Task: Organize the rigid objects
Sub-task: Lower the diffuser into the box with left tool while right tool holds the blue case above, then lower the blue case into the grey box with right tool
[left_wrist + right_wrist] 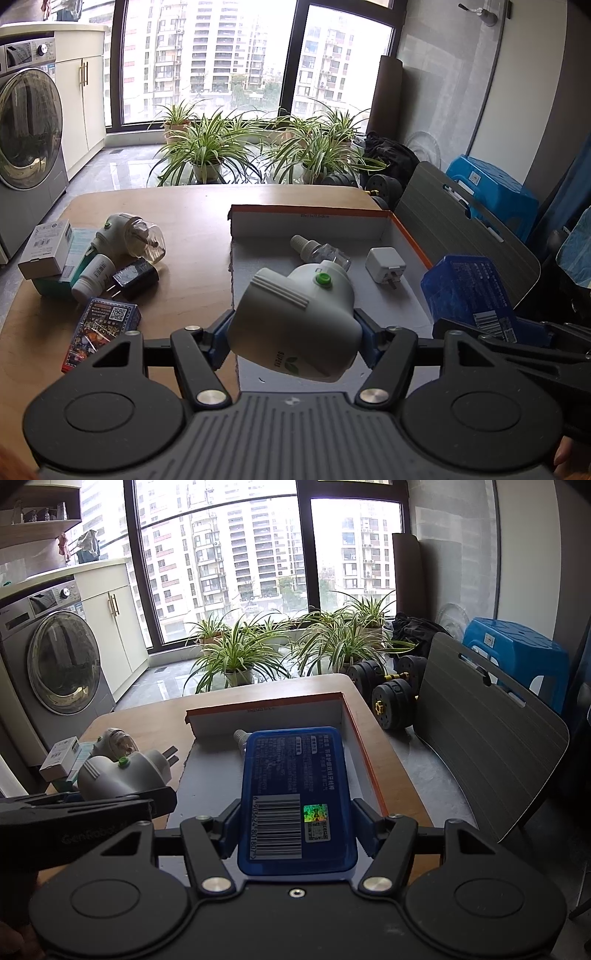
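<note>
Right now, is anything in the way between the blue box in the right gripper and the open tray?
Nothing visible blocks it. The blue box hangs over the tray; a refill bottle and white charger lie on the tray floor ahead.

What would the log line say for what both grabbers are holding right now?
left gripper: shut on white plug-in device | right gripper: shut on blue case | both above open box

A silver front-loading washing machine stands beside cream cabinets. Green potted spider plants line the tall dark-framed window, near black dumbbells and a blue plastic stool.
</note>
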`<state>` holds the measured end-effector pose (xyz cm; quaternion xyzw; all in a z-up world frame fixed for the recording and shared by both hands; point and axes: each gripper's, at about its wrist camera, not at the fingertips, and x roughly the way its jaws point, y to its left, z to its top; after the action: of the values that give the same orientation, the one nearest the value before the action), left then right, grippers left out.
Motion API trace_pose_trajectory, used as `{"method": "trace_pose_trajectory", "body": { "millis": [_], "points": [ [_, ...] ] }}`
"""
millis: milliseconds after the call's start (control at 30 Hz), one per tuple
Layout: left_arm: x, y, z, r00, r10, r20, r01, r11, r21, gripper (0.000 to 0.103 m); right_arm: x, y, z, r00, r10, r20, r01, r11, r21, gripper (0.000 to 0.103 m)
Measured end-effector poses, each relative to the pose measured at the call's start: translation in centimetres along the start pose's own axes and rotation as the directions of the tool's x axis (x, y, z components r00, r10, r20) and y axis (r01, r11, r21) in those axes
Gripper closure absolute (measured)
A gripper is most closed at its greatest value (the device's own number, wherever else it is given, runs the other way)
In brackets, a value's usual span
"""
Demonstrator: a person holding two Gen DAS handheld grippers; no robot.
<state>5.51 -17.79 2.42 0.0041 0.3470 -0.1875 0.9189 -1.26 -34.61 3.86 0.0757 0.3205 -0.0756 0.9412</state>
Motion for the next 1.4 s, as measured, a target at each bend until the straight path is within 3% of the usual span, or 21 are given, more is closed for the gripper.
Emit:
{"method": "trace_pose_trajectory", "body": {
  "millis": [1400],
  "points": [
    [0.25,-0.07,-0.59,1.000,-0.001,-0.011,0.001,1.000,-0.001,0.036,0.15,-0.17,-0.34,1.000,-0.002,-0.004,0.002,1.000,0.005,0.029]
  ]
}}
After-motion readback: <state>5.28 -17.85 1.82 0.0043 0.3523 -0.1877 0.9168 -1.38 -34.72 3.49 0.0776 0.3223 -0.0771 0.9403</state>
